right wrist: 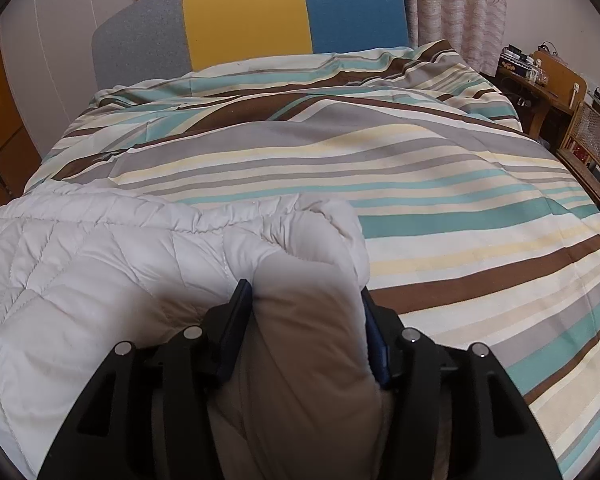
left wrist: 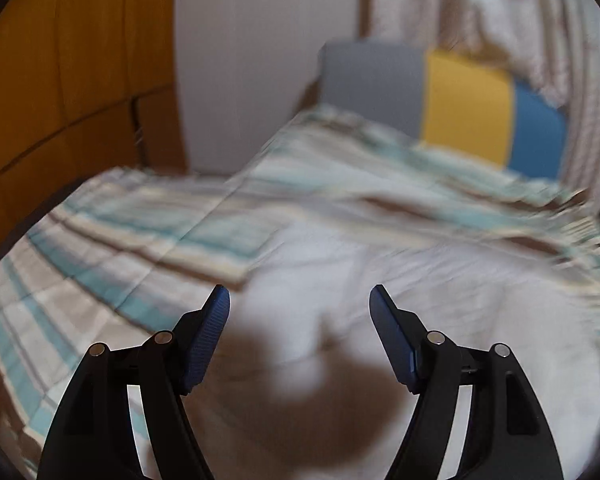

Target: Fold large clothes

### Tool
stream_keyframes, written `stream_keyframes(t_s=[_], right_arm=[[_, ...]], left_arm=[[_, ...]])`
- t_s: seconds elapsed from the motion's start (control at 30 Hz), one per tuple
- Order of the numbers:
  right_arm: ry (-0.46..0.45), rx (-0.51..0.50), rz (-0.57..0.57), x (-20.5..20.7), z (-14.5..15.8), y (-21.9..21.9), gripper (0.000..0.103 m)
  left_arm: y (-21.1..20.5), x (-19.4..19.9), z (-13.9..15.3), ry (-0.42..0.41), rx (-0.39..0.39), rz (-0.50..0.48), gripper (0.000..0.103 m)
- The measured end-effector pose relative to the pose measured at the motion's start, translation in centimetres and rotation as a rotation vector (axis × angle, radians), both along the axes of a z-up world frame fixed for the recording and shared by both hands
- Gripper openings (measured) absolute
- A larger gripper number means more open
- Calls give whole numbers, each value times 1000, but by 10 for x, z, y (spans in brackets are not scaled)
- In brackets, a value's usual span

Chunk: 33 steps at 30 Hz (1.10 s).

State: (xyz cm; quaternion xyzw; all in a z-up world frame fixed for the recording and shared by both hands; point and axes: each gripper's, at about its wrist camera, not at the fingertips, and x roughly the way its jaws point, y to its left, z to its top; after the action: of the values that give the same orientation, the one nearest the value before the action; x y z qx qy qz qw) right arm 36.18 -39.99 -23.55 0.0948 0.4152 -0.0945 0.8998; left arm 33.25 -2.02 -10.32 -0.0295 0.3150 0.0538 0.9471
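The white quilted garment [right wrist: 100, 264] lies on the striped bedcover [right wrist: 440, 184], toward the bed's near left side in my right wrist view. My right gripper [right wrist: 306, 304] is clamped on a thick, bunched fold of it; the padded cloth bulges up between the two fingers [right wrist: 236, 320] and fills the gap. The rest of the garment spreads out to the left of that fold. My left gripper [left wrist: 300, 304] has its fingers [left wrist: 210, 328] spread wide apart with nothing between them, above the same white fabric [left wrist: 380, 280], which is blurred in that view. Behind the bed stands a headboard [right wrist: 244, 20] in grey, yellow and blue panels, with curtains [right wrist: 460, 4] behind it.
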Motion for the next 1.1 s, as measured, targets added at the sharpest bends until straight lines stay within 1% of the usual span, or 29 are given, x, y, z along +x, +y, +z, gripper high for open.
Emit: stream_keyframes(t_s=[0.07, 0.13, 0.17, 0.27, 0.33, 0.37, 0.5, 0.57, 0.63, 0.7, 0.73, 0.77, 0.87, 0.9, 0.97, 1.03, 1.1], right_arm=[[-4, 4, -1, -1, 0, -1, 52], [-5, 6, -3, -1, 0, 0, 52], [-4, 7, -3, -1, 0, -1, 52], [-5, 10, -4, -1, 0, -1, 52], [-5, 10, -5, -1, 0, -1, 52], [-5, 10, -5, -1, 0, 0, 52], [-10, 12, -4, -1, 1, 0, 53], [-10, 0, -4, -1, 2, 2, 53], [-7, -16, -4, -1, 4, 4, 53], [1, -20, -1, -2, 9, 4, 55], [1, -25, -10, -5, 17, 4, 56], [-15, -27, -15, -10, 25, 5, 56], [-140, -24, -5, -33, 64, 19, 56], [-188, -16, 18, -41, 79, 30, 57], [-231, 1, 92, -43, 93, 53, 57], [-217, 2, 175, -32, 92, 81, 58], [-186, -25, 221, -17, 82, 102, 58]], left_arm=[[-26, 3, 10, -6, 15, -69, 72], [-53, 18, 9, 28, 11, -141, 72], [-68, 30, 4, 52, 13, -162, 72], [-88, 59, -18, 124, 21, -162, 72], [-98, 73, -41, 163, 65, -151, 72], [-99, 78, -55, 171, 70, -155, 72], [-85, 72, -80, 125, -9, -154, 77], [-83, 71, -85, 117, -19, -153, 78], [-85, 72, -89, 118, -6, -151, 78], [-86, 72, -91, 124, -5, -151, 78], [-85, 72, -92, 125, -10, -151, 78], [-84, 74, -93, 126, -13, -151, 78], [-84, 74, -93, 126, -14, -151, 78], [-84, 74, -93, 126, -10, -150, 78], [-83, 72, -93, 126, -4, -149, 78], [-85, 71, -92, 125, 0, -147, 78], [-85, 71, -92, 122, -1, -147, 78]])
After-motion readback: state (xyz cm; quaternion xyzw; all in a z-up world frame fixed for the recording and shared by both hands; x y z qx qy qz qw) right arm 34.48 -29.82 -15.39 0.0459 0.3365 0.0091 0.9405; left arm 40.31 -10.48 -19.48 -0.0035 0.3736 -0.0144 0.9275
